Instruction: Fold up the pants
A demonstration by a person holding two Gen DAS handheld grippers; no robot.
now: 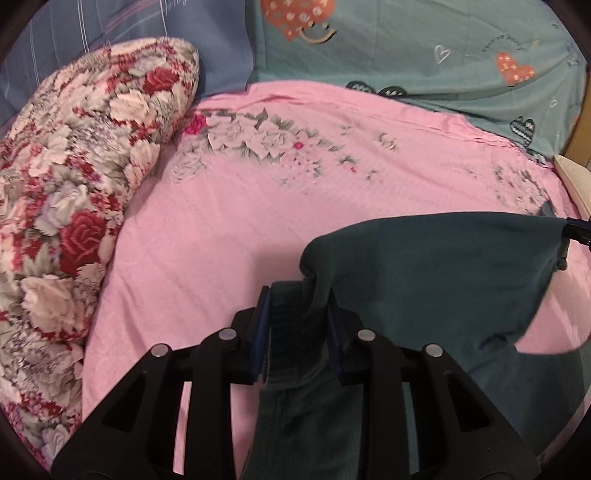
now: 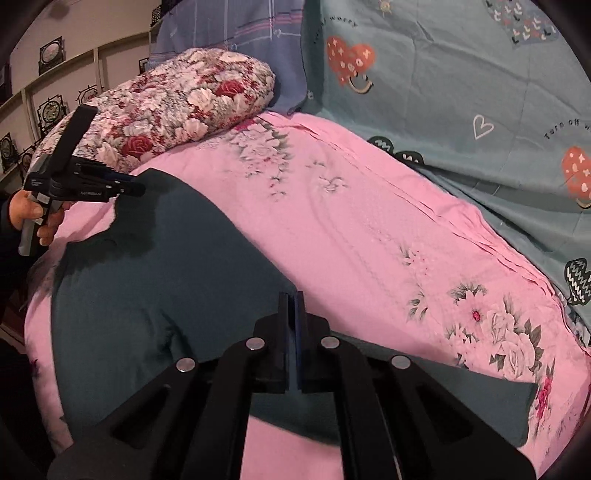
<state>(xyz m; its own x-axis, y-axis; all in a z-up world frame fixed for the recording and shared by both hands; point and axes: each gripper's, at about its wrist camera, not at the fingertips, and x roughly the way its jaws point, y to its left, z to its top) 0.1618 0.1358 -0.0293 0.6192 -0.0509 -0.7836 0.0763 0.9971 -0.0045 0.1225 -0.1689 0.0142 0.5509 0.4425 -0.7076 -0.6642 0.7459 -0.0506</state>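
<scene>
- The left gripper (image 1: 299, 317) is sitting nearest the lens in the left wrist view, its black fingers (image 1: 258, 332) with blue pads clamping a bunched, ribbed band of the dark teal pants (image 1: 424, 280), likely the waistband.
- The right gripper (image 2: 291, 332) is filling the foreground of the right wrist view, its jaws pressed almost together on a thin edge of the same pants, with cloth spreading out on both sides of the pads.
- The pants are hanging between the two grippers, their upper edge stretched taut, while the rest of the fabric is draping down onto the pink floral bedsheet (image 1: 258, 221).
- In the right wrist view, a person's hand (image 2: 33, 218) is gripping the handle of the left gripper at the far left.
- A rolled quilt printed with red and white roses (image 1: 74, 184) is lying along the left side of the bed, apart from the pants.
- A teal cover with orange hearts (image 1: 443, 55) and a blue-grey striped cloth (image 1: 110, 22) are lining the back of the bed.
- Judging by this, the step in hand is lifting one end of the pants for a fold. The next move probably calls for carrying both held corners together, evenly, over the part resting on the sheet, then laying them down flat before letting go.
</scene>
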